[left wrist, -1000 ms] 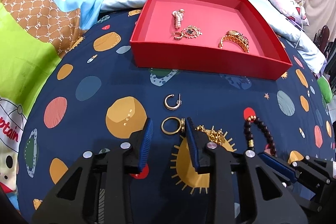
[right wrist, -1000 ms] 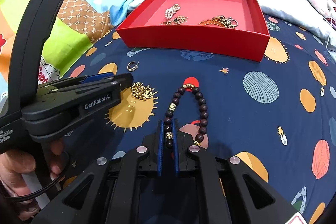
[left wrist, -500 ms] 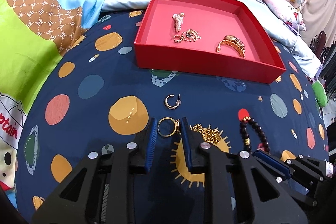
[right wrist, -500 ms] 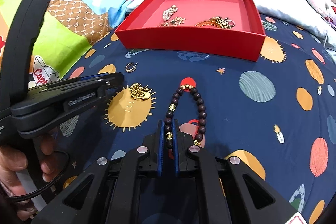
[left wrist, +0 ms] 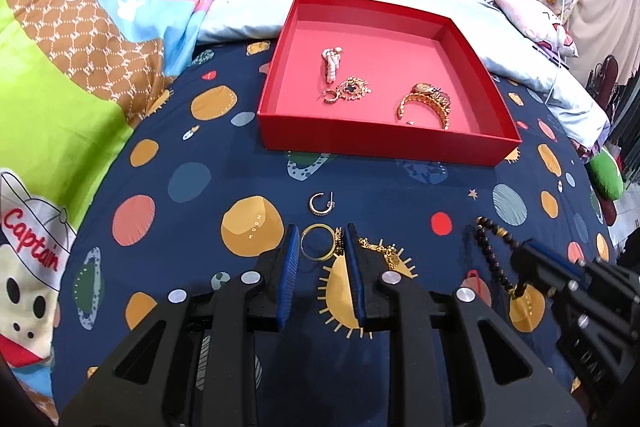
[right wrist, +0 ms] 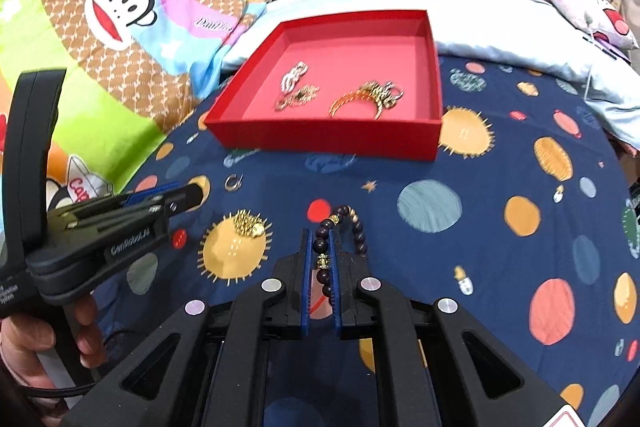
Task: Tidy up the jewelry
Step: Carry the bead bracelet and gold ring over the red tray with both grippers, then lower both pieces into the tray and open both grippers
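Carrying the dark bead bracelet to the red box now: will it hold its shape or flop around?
The bead bracelet will likely flop: the right gripper pinches one side, and the rest hangs as a loose loop. The round beads look smooth, so it may slip or swing. Over the red box, probably release low.

Red tray (left wrist: 384, 143), open-topped, on the planet-print cover, holds a pearl piece (left wrist: 332, 63), a gold pendant (left wrist: 352, 90) and a gold bangle (left wrist: 426, 103); hoop earring (left wrist: 320, 203), gold ring (left wrist: 318, 247), gold chain (right wrist: 249, 223) and dark bead bracelet (right wrist: 344, 227) lie outside it

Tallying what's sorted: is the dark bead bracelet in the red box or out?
Out. The bead bracelet is clamped in the right gripper over the bedspread, short of the red box.
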A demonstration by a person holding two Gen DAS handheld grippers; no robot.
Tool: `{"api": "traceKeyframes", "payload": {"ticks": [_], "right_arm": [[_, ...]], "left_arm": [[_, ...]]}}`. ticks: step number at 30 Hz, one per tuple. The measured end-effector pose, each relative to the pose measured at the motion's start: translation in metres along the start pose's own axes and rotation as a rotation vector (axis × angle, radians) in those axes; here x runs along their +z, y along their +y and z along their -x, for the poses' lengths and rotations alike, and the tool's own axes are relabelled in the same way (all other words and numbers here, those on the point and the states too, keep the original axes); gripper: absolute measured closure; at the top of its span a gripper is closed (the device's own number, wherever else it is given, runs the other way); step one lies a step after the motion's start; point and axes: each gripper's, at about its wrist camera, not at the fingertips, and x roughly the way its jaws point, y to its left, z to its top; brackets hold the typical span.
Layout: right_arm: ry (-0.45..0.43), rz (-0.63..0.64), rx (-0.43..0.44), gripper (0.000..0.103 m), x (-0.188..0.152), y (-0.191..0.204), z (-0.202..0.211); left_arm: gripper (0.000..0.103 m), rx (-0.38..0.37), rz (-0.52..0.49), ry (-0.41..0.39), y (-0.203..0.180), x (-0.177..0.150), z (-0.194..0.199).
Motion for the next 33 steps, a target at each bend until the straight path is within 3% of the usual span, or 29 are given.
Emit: {"api": "traceKeyframes", "payload": {"ticks": [9, 18, 25, 33], "right_arm": [[-0.064, -0.008, -0.013, 0.096, 0.023, -0.009, 0.019], [-0.143, -0.017, -0.005, 0.096, 0.089, -0.024, 0.017], [-0.161, -0.039, 0.004, 0.096, 0.142, -0.035, -0.016], [-0.102, -0.053, 0.028, 0.096, 0.180, -0.040, -0.073]], "left_arm": [[0.081, -0.020, 0.000, -0.022, -0.004, 0.011, 0.012], [0.081, -0.027, 0.012, -0.096, 0.000, 0.060, 0.017], [0.081, -0.016, -0.012, -0.134, -0.002, 0.106, 0.004], [0.081, 0.007, -0.019, -0.146, -0.004, 0.143, -0.032]]}}
